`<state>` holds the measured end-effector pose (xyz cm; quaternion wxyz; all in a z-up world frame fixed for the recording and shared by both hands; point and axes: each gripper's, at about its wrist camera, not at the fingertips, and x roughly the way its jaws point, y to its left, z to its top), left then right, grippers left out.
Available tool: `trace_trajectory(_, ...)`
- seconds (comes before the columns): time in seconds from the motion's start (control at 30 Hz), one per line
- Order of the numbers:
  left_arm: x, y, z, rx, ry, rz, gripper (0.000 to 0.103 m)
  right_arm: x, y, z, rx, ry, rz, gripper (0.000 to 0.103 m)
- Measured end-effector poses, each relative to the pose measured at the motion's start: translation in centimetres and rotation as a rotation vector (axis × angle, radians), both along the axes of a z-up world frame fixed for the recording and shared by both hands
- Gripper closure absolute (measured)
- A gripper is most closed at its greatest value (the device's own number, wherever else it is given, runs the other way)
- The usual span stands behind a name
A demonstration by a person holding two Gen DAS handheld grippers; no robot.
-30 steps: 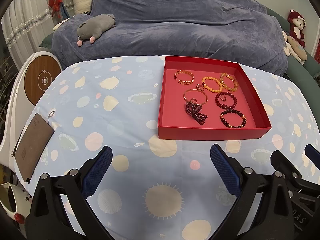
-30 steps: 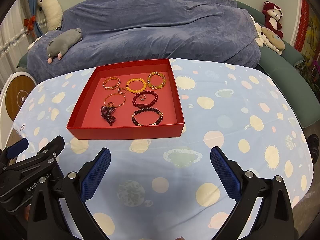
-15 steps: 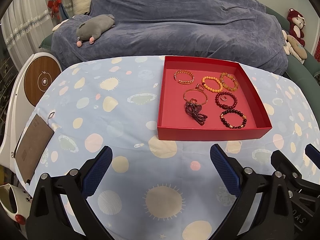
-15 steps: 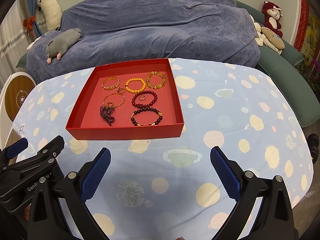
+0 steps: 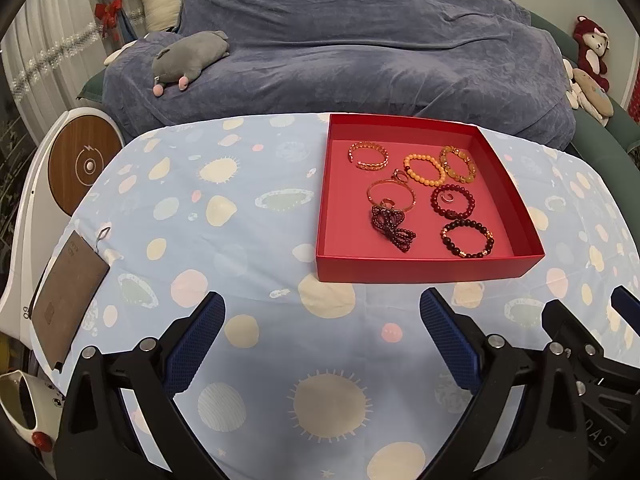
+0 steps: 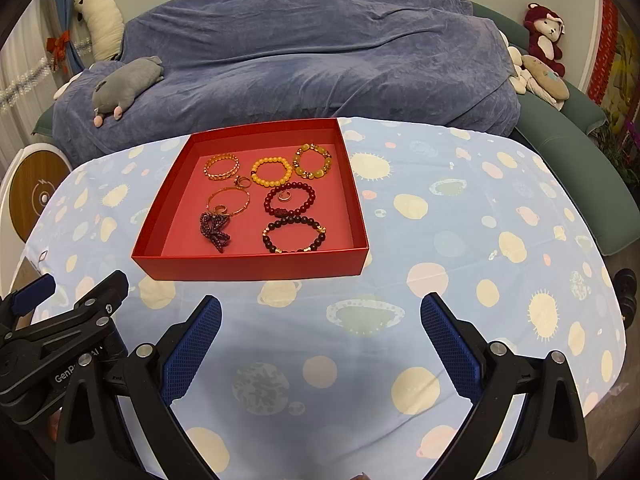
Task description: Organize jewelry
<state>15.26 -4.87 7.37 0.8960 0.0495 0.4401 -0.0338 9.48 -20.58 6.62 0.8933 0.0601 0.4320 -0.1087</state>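
Every piece of jewelry in view lies inside the red box (image 6: 256,268), which sits on the counter (image 6: 460,240) under a planet-print cloth. Taking the box's near wall as the landmark: just behind it lie a crumpled dark red beaded strand (image 6: 215,231) and a dark bead bracelet (image 6: 294,236). Further back are a thin gold bangle (image 6: 228,201) and a red bead bracelet (image 6: 290,200) with a small ring (image 6: 284,197) inside its loop. Along the far wall sit a gold cuff (image 6: 222,166), an orange bead bracelet (image 6: 271,171) and a yellow-green bracelet (image 6: 313,160).

The left claw (image 5: 322,338) and right claw (image 6: 320,340) both hang on the near side of that wall, spread wide and holding nothing. This fits either a sort about to start or one just ended.

If any piece is to be handled, I judge the strand the likeliest, being bunched and touching the bangle. A good pick means coming down over the near wall, pinching only the strand and lifting straight, so the bangle is not dragged along.
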Motion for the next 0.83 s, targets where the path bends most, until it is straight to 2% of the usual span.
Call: trace_trajectory(0.83, 0.98, -0.13, -0.52, 0.004, 0.002, 0.009, 0.01, 0.49, -0.42, -0.34, 0.003, 0.007, -0.007, 0.007)
